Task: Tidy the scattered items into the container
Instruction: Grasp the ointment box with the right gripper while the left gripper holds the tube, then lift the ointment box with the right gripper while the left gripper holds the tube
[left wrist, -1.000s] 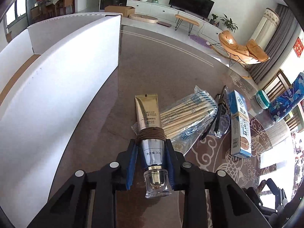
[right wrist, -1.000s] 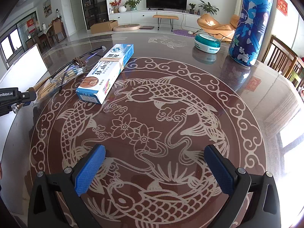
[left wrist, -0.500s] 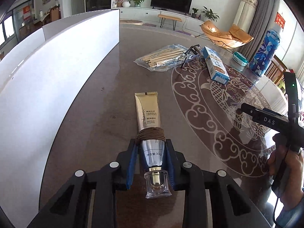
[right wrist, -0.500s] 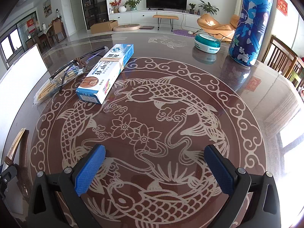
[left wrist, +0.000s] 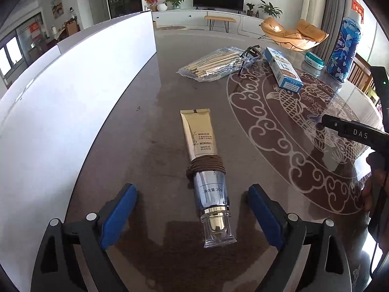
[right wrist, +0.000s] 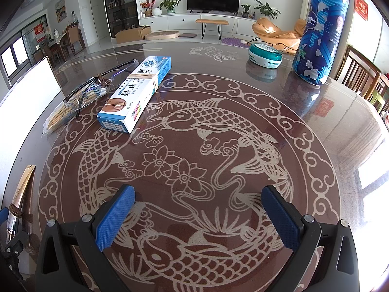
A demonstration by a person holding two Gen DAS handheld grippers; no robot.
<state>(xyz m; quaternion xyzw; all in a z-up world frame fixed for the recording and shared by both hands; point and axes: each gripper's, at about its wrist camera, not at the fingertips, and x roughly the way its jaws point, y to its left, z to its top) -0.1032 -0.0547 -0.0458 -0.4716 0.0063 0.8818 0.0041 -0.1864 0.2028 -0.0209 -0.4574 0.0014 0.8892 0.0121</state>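
Observation:
A gold and silver cream tube (left wrist: 206, 165) with a brown cord round it lies flat on the table between the fingers of my open left gripper (left wrist: 192, 209), untouched by the pads. It also shows at the left edge of the right wrist view (right wrist: 20, 199). The white container (left wrist: 73, 102) stands along the left. A bag of chopsticks (left wrist: 214, 65), black glasses (left wrist: 250, 56) and a blue and white box (left wrist: 283, 70) lie further out. My right gripper (right wrist: 198, 215) is open and empty above the fish pattern.
A teal round tin (right wrist: 265, 55) and a tall blue patterned canister (right wrist: 318, 31) stand at the far right of the glass-topped table (right wrist: 316, 112). Wooden chairs (right wrist: 364, 77) stand past the right edge. The right gripper's body (left wrist: 357, 133) shows at right in the left wrist view.
My left gripper has opened and let go of the cream tube, which now lies on the table. The left gripper swung away from the chopsticks toward me. The right gripper has not moved.

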